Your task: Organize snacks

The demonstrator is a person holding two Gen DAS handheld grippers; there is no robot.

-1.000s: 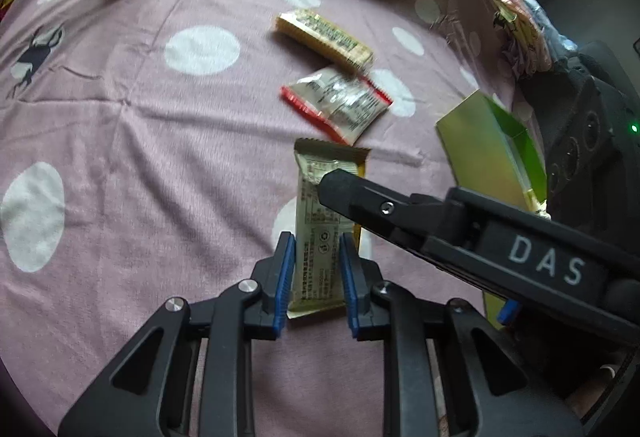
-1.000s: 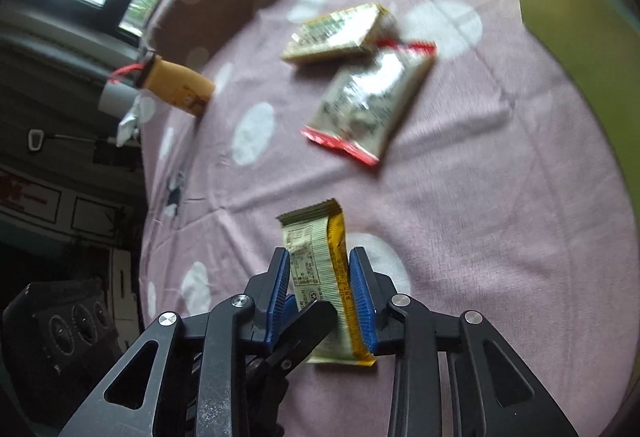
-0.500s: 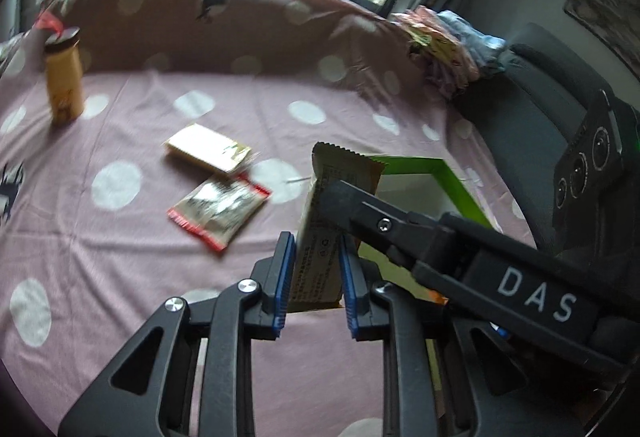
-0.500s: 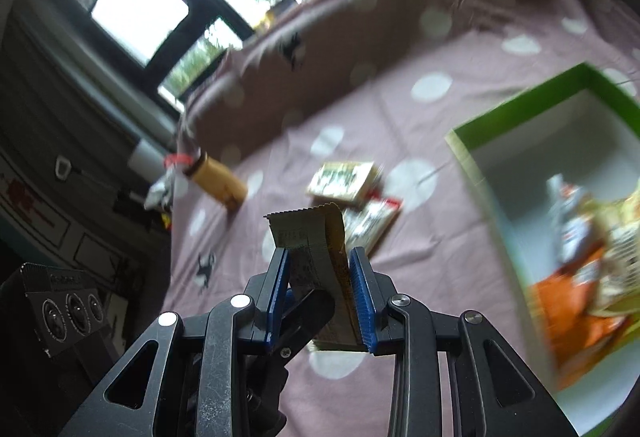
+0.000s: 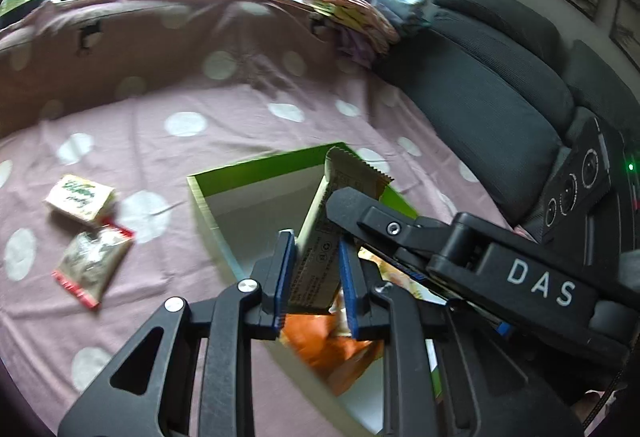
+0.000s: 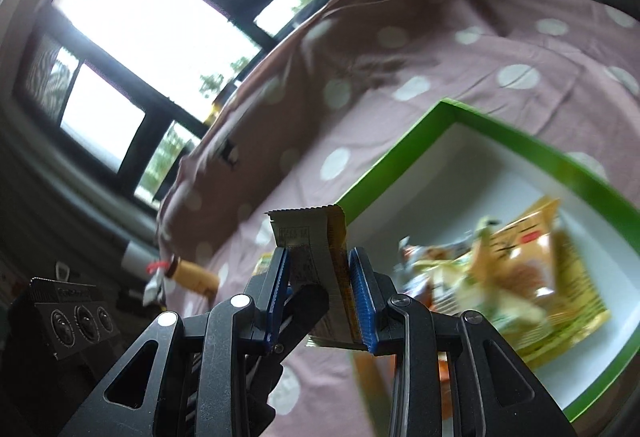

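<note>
Pink polka-dot bedspread (image 5: pixel 120 125) carries a green box (image 5: pixel 256 167). Left gripper (image 5: pixel 316 277) and right gripper (image 6: pixel 320 289) both have fingers clamped on one snack bar (image 5: pixel 320 237), held above the box's near edge.

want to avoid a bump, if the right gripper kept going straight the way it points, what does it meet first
Probably the green box: its near wall lies just past the bar held by the right gripper, though depth is unclear.
</note>
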